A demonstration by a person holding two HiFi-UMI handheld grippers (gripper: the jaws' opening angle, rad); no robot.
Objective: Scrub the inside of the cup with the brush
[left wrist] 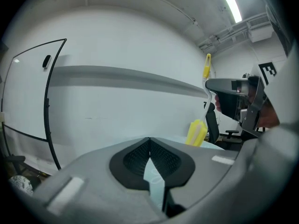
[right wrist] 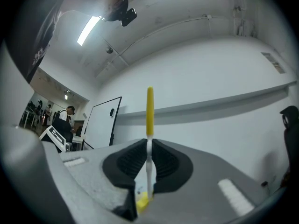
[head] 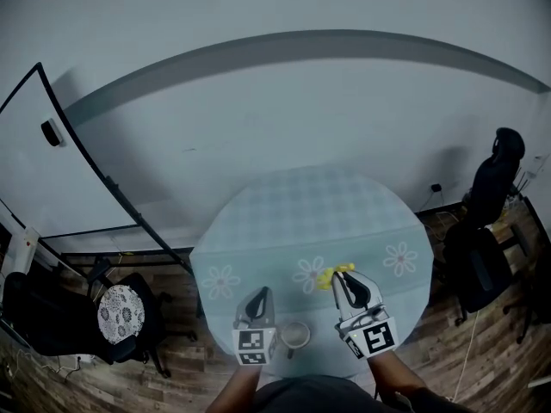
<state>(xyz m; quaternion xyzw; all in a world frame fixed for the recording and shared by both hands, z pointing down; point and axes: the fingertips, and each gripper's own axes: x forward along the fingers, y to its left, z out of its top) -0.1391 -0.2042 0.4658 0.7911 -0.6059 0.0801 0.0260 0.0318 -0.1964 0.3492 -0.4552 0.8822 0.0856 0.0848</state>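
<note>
Round floral desk (head: 301,205) carries the cup (head: 295,335) at lower centre, between clenched, empty left tongs (head: 262,292) and right tongs (head: 343,280) grasping the brush (head: 331,274).

The brush (right wrist: 150,120) is held upright between the jaws of the right gripper (right wrist: 149,148). Its thin white stem is pressed from both sides by the black ribbed pads (right wrist: 133,162). Above the pads, the brush's yellow handle end is seen rising against a white wall (right wrist: 210,69), and its yellow head (right wrist: 142,202) is glimpsed below them. Behind the brush, a grey band (right wrist: 224,104) is drawn across the wall. Left of the brush a black-framed panel (right wrist: 100,122) is seen, and farther left a person (right wrist: 65,118) in the background. A ceiling light strip (right wrist: 88,30) is lit above and left of the brush. A dark chair (right wrist: 290,125) is partly seen far to its right.
</note>
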